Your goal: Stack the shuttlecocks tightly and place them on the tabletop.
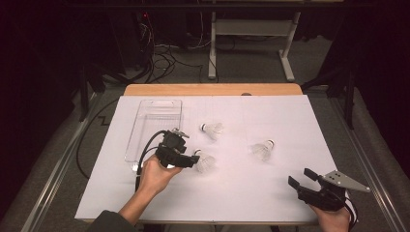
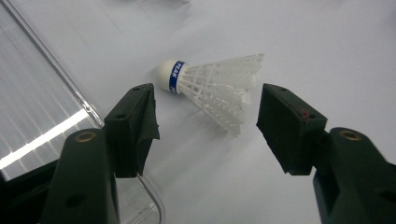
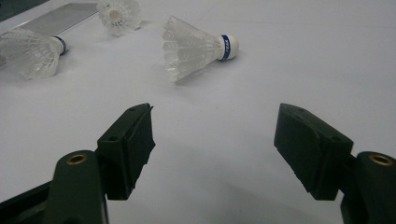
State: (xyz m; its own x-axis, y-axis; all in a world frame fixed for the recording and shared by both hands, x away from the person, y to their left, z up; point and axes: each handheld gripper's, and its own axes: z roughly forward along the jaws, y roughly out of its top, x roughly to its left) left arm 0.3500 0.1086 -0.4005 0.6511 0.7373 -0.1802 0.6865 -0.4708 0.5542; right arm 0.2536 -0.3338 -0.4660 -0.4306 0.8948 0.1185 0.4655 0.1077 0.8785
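Light: bright on the table (image 1: 270, 193), room around it dark
Glare: streak on the tray (image 2: 42, 140)
Focus: near jaws soft, slightly blurred

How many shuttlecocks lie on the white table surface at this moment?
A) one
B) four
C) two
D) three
D: the high view shows three, the shuttlecock by the left gripper, one near the clear tray and one toward the right side; the clear tray itself holds none.
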